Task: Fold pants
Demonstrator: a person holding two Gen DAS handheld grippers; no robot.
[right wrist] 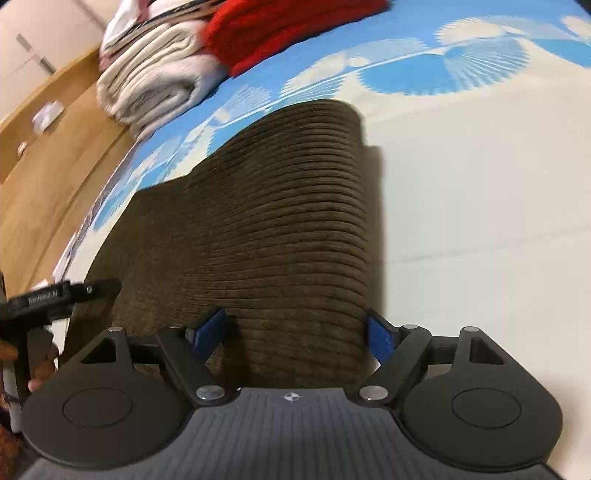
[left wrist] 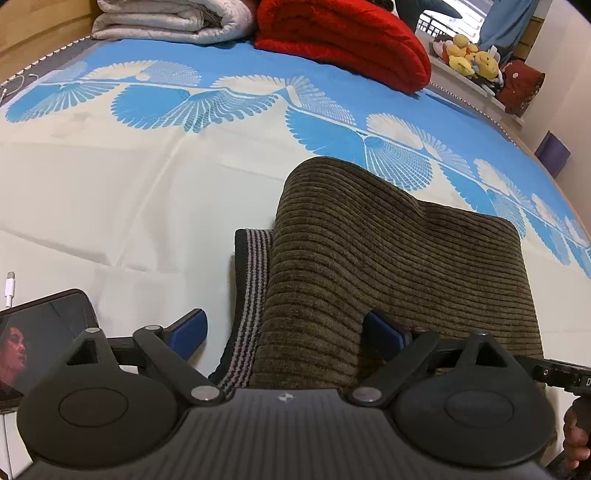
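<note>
The brown corduroy pants lie folded into a thick rectangle on the bed, whose sheet is cream with a band of blue fan shapes. In the left wrist view the pants fill the middle toward 4 o'clock, with a black-and-grey striped waistband showing along their 9 o'clock edge. The left gripper has its blue-padded fingers spread wide and released; one pad lies over the sheet, the other over the corduroy, gripping nothing. The right gripper is likewise released, its fingers wide apart over the near end of the pants. A phone lies at 8 o'clock, and a red blanket and a white quilt sit folded at 12 o'clock.
</note>
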